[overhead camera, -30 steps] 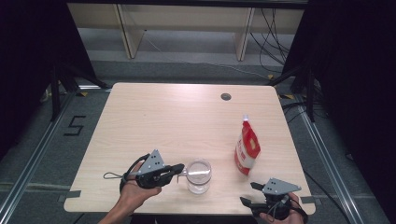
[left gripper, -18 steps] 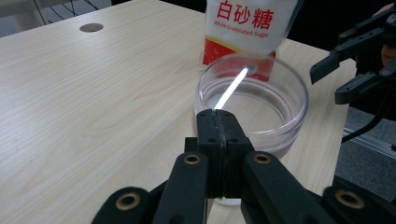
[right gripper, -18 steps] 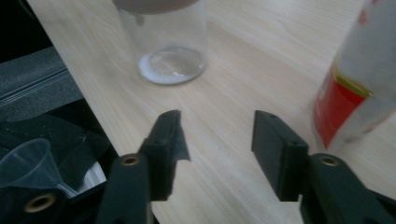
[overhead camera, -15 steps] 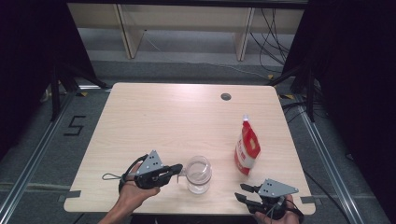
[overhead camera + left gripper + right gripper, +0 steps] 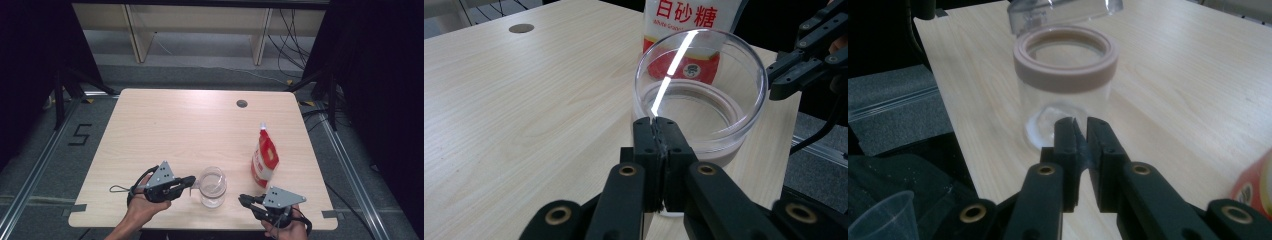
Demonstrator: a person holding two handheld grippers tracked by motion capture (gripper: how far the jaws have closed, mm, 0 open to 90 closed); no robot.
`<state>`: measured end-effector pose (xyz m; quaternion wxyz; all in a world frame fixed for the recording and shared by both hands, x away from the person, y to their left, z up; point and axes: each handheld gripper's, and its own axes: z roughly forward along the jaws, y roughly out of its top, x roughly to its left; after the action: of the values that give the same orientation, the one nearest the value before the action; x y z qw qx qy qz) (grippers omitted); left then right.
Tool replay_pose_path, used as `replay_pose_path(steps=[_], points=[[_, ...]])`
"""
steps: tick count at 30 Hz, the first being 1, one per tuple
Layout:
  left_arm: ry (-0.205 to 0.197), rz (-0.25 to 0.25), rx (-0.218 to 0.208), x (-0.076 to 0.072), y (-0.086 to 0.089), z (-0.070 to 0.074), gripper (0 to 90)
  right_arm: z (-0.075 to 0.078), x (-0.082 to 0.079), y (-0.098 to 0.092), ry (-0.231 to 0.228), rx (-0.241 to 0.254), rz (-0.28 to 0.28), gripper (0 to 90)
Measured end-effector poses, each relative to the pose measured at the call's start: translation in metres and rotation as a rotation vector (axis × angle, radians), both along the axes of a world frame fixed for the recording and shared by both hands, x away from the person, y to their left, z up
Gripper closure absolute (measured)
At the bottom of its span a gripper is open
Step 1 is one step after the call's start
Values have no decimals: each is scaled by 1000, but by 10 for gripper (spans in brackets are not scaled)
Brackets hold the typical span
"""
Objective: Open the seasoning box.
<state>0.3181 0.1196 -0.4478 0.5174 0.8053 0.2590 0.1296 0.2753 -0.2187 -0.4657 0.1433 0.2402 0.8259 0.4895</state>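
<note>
A clear jar (image 5: 212,187) with a beige neck ring (image 5: 1065,55) stands near the table's front edge. Its clear flip lid (image 5: 1063,10) is tipped up. My left gripper (image 5: 192,180) lies level at the jar's left, jaws shut on the lid's edge (image 5: 655,122). My right gripper (image 5: 242,199) points at the jar from the right, a little short of it. Its jaws (image 5: 1078,122) have just been closing and now stand together with nothing between them. A red and white sugar pouch (image 5: 264,157) stands upright to the right of the jar.
The light wood table (image 5: 175,130) has a round cable hole (image 5: 242,103) at the back right. A small clear plastic cup (image 5: 878,215) sits low beside the table's front edge in the right gripper view. Dark floor and frame rails surround the table.
The right gripper has moved left toward the jar and its jaws have gone from wide open to shut. The left gripper and the jar have stayed where they were.
</note>
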Motion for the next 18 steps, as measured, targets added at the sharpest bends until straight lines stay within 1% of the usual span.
replay_pose_path(steps=[1,2,3,4,5,7,9,10,11,12,13,14,15,16,17,18], points=[[0,0,0,0,0,0,877,1,3,2,-25,-5,14,868],[0,-1,0,0,0,0,877,2,4,4,-33,-2,10,877],[-1,-1,0,0,0,0,877,3,6,6,-42,11,13,889],[3,7,-16,0,-1,-1,877,4,7,8,-43,3,9,899],[1,5,-12,0,-1,-1,877,4,8,11,-53,16,7,900],[2,5,-13,0,-1,-1,877,6,12,15,-59,6,32,900],[3,5,-12,0,-1,-1,877,7,14,20,-58,14,28,900],[2,5,-12,0,-1,-1,877,7,16,23,-55,29,25,900],[0,5,-11,0,-1,-1,877,8,18,23,-53,21,37,900],[1,3,-11,0,-1,-1,877,9,19,25,-57,31,31,900],[2,2,-11,0,0,-1,878,9,20,28,-55,32,48,900],[4,2,-11,0,0,-1,878,11,20,30,-61,24,46,900],[14,12,-18,-1,0,-2,878,11,20,31,-60,28,41,900],[13,11,-20,-1,0,-2,878,12,21,33,-61,32,55,900],[13,11,-19,-1,0,-2,878,12,22,35,-54,42,53,900],[12,11,-17,-1,0,-2,878,12,22,37,-62,42,52,900]])
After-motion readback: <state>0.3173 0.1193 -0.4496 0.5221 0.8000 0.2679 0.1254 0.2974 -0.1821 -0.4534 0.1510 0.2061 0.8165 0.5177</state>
